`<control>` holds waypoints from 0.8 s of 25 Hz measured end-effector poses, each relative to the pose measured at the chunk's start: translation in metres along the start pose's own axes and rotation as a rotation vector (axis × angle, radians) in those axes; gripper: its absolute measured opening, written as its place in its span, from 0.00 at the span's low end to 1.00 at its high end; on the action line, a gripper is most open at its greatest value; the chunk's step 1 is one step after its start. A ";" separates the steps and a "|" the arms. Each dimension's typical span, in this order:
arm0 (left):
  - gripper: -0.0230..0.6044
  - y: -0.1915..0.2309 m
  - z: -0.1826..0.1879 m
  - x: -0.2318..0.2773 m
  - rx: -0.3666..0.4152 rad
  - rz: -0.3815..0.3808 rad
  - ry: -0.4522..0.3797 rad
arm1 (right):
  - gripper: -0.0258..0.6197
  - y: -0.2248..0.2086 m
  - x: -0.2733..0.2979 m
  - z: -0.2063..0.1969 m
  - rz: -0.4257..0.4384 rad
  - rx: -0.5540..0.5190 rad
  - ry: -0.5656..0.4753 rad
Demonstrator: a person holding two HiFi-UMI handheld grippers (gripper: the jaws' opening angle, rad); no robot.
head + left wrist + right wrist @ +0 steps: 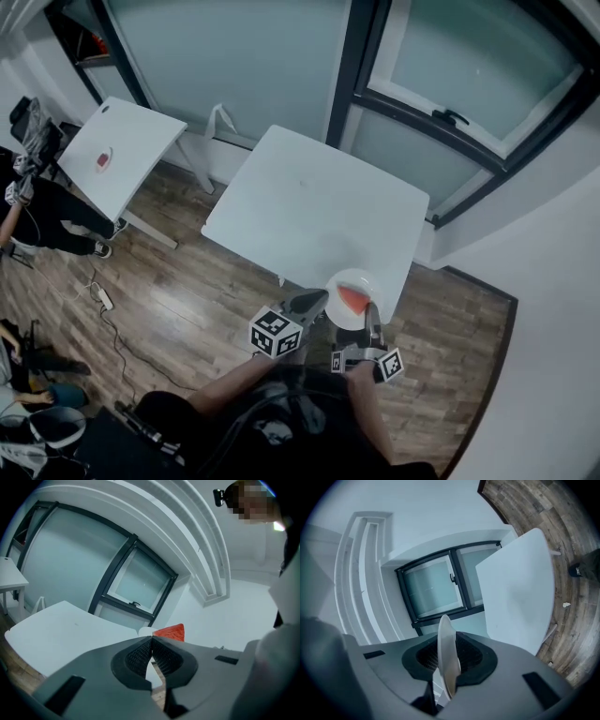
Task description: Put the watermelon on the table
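A red watermelon slice (352, 300) lies on a small white plate (361, 275). My right gripper (373, 323) is shut on the plate's near rim and holds it over the near edge of the white table (309, 206). The right gripper view shows the plate (446, 658) edge-on between the pads, with the table (515, 597) beyond. My left gripper (323, 296) sits just left of the plate, shut and empty. In the left gripper view the closed jaws (152, 641) point past the plate (146, 631) and the watermelon (171, 632).
A second white table (131, 141) stands at the far left with a small red thing (103, 159) on it. People sit at the left edge. A power strip (103, 298) lies on the wood floor. Windows and a wall stand behind the table.
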State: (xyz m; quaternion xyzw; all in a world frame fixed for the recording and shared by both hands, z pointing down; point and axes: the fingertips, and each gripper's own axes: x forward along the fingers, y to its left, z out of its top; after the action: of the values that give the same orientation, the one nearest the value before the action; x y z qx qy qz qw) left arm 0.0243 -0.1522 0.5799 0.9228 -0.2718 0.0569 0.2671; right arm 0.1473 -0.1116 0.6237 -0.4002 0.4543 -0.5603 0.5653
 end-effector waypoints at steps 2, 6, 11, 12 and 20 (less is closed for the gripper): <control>0.04 0.012 0.007 0.020 -0.018 -0.001 0.014 | 0.14 0.001 0.023 0.009 -0.010 -0.020 0.030; 0.04 0.032 0.025 0.069 -0.027 0.017 0.035 | 0.14 0.000 0.067 0.045 -0.028 -0.028 0.041; 0.04 0.059 0.052 0.123 -0.056 0.043 0.017 | 0.14 0.001 0.127 0.092 -0.045 -0.039 0.052; 0.04 0.063 0.054 0.134 -0.069 0.032 0.010 | 0.14 -0.001 0.138 0.101 -0.048 -0.035 0.057; 0.04 0.119 0.051 0.180 -0.075 0.142 0.053 | 0.14 -0.023 0.202 0.139 -0.089 -0.047 0.085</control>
State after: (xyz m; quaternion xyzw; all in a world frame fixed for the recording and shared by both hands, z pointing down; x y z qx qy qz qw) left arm 0.1114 -0.3482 0.6363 0.8887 -0.3316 0.0898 0.3038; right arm 0.2661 -0.3222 0.6695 -0.4091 0.4725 -0.5906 0.5105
